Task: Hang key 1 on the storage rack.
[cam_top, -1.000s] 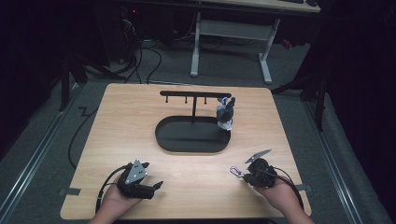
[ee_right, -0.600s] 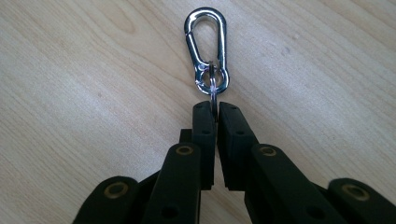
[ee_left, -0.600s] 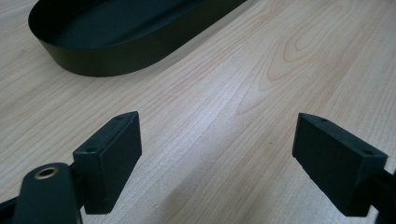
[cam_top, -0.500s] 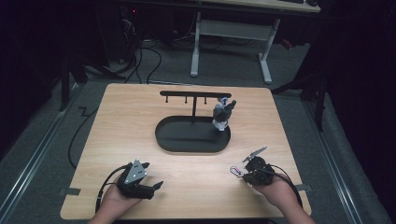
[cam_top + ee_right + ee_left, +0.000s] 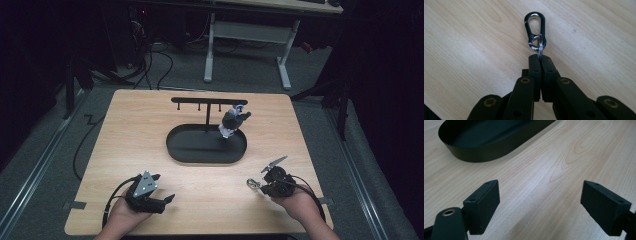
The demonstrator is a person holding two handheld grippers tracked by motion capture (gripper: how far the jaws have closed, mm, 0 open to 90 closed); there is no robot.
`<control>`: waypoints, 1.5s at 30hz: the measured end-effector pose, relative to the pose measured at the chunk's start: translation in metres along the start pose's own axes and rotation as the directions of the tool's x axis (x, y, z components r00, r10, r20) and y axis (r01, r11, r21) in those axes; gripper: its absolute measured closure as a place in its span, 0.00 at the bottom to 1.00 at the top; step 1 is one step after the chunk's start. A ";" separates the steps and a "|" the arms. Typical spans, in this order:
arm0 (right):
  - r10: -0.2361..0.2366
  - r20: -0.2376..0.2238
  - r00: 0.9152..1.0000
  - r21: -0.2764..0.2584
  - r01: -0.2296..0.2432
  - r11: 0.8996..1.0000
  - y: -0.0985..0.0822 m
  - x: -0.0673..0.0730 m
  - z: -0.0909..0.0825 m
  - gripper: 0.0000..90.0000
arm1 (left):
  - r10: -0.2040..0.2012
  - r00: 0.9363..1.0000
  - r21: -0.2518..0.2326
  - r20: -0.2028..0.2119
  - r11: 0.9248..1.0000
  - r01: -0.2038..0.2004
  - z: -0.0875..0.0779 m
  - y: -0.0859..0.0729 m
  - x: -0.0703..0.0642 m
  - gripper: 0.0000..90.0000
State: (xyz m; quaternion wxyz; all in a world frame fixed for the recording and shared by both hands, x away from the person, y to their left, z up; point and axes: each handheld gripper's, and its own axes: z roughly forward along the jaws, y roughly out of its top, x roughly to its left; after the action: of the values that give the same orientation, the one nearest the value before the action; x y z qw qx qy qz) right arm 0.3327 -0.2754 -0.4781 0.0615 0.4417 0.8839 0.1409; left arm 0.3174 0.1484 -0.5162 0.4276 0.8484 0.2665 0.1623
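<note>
Pinching the split ring of a carabiner keychain [image 5: 535, 31] between pressed-together jaws, the right hand-held gripper [image 5: 540, 58] has it low on the counter [image 5: 150, 125]. Next, probably lifting it toward the hook rack [image 5: 209, 101]. The left hand-held gripper [image 5: 540, 207] rests spread, empty.

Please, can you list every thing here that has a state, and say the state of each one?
Right claw: shut on the key ring.
Key ring: pinched at its lower edge, joined to the carabiner.
Carabiner: gate closed, lying flat on the table.
Left claw: open, nothing between the jaws.
Hook stand: upright in the black tray.
Figure keychain: hanging from the stand, over the tray.
</note>
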 end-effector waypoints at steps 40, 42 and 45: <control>-0.020 -0.037 0.999 -0.064 0.018 0.998 0.057 0.008 -0.059 0.99 | -0.020 1.000 -0.040 0.000 0.999 0.020 -0.006 -0.001 0.002 0.18; -0.032 -0.035 0.999 -0.068 0.030 0.997 0.061 0.010 -0.060 0.99 | -0.019 1.000 -0.040 0.001 0.999 0.019 -0.005 -0.001 0.002 0.18; -0.029 -0.036 0.999 -0.067 0.027 0.997 0.066 0.010 -0.061 0.99 | -0.019 1.000 -0.038 0.004 0.999 0.019 -0.004 -0.001 0.002 0.18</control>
State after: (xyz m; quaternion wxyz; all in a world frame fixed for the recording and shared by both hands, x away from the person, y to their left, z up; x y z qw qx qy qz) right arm 0.3628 -0.2419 -0.3996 0.0619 0.4242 0.8858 0.1775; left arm 0.3163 0.1527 -0.5143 0.4457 0.8378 0.2708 0.1619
